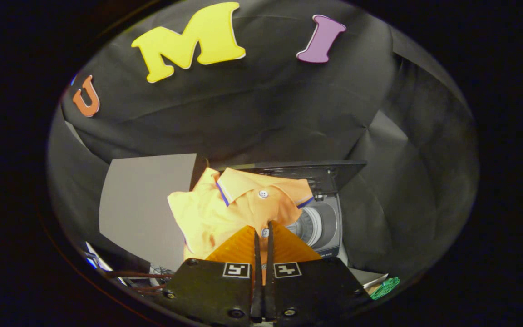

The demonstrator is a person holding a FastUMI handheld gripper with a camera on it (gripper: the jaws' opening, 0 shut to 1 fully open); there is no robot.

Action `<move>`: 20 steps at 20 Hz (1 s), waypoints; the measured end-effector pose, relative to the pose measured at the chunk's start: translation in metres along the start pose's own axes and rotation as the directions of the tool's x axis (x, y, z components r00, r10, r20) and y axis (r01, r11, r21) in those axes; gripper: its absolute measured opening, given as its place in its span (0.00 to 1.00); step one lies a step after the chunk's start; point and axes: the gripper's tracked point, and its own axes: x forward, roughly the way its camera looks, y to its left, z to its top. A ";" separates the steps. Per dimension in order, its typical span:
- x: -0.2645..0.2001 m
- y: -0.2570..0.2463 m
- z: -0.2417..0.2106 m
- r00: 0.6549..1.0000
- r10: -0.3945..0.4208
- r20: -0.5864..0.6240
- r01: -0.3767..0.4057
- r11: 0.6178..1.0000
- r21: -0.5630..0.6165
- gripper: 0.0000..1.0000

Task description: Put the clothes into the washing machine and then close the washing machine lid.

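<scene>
Dim overall, light falling from above onto the sharply rendered orange shirt (225, 209), surrounding areas in deep shadow, with marked fisheye curvature and softening toward the edges.

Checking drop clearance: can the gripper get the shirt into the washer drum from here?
Probably yes. The gripper is shut on the orange shirt, held up just in front of the washing machine. Its lid stands open and the drum shows beside the shirt, with nothing across the opening.

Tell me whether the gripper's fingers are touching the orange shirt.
Touching. In the gripper view both fingers are pressed together on a fold of the orange shirt near its button placket, holding it above the open washing machine.
</scene>
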 end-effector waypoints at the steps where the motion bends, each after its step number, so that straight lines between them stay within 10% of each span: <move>1: 0.001 -0.007 -0.001 1.000 0.005 0.002 -0.005 1.000 0.002 0.06; 20: 0.088 -0.052 -0.044 0.985 0.151 0.081 -0.158 0.984 0.083 0.06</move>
